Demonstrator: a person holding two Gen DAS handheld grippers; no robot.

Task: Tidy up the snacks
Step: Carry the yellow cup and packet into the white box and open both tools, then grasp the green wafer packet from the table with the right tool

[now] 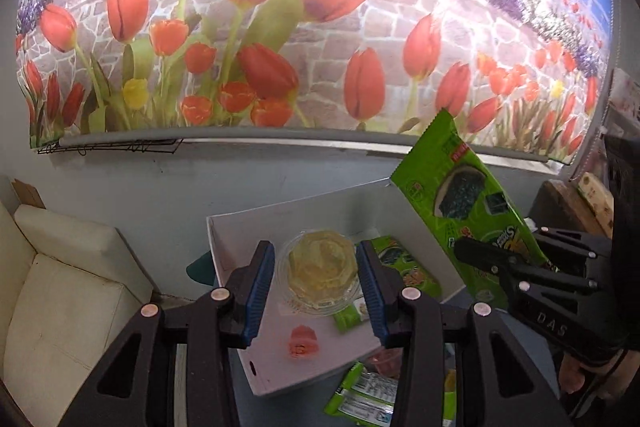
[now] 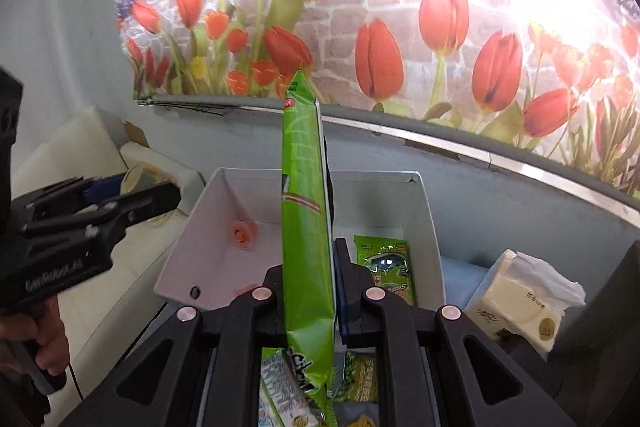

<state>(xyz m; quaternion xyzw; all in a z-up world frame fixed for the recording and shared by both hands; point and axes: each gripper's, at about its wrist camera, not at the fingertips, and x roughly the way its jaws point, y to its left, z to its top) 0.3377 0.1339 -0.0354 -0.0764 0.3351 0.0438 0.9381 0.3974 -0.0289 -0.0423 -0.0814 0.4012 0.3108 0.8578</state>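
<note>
Standing edge-on, green snack packet (image 2: 306, 227) sits clamped between right gripper (image 2: 308, 291) fingers.

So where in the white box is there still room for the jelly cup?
The white box has bare floor on its left, around the small pink jelly. Its right side is taken by a green seaweed packet. Loose packets crowd the space below the box.

left tool (image 1: 316, 275) clamped, right tool (image 2: 308, 291) clamped, both angled down
</note>
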